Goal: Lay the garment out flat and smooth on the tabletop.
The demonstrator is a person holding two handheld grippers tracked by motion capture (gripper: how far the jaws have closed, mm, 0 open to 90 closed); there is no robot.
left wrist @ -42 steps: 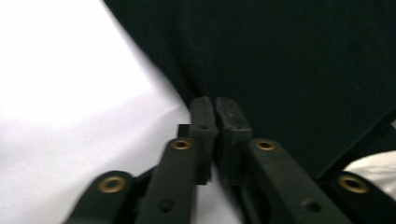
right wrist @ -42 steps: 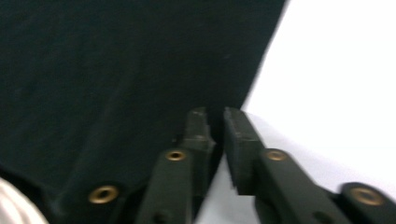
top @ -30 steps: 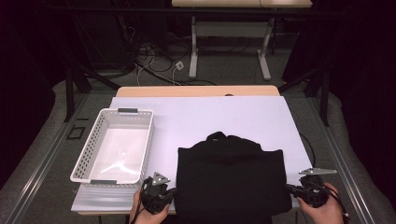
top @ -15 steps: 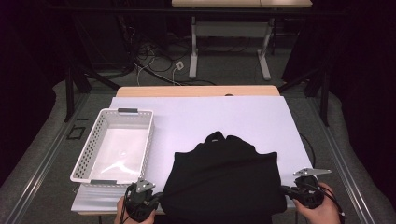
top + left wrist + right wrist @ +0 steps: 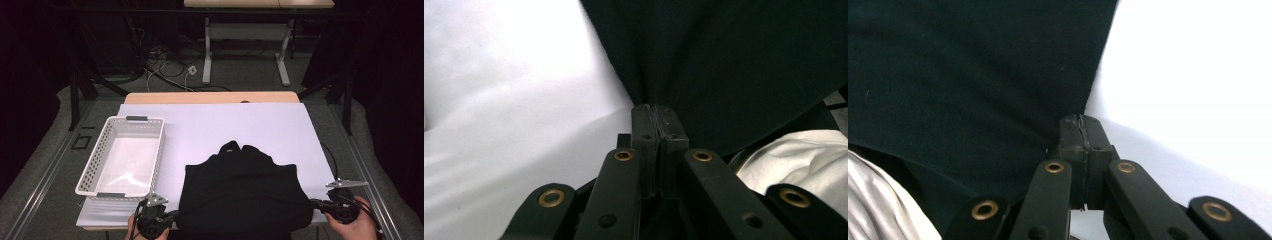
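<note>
Left gripper [image 5: 170, 218] and right gripper [image 5: 316, 204] both clamped on black garment [image 5: 245, 192] at table's [image 5: 225, 125] near edge, opposite corners; likely to spread it flat.

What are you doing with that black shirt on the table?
A person is holding a claw in each hand at the near edge of the table. The left claw and the right claw are both shut, each pinching a bottom corner of the black garment, which lies spread on the white table cover. A white basket stands to the left of it with nothing inside. It looks like the garment is being pulled straight or readied for folding.
</note>
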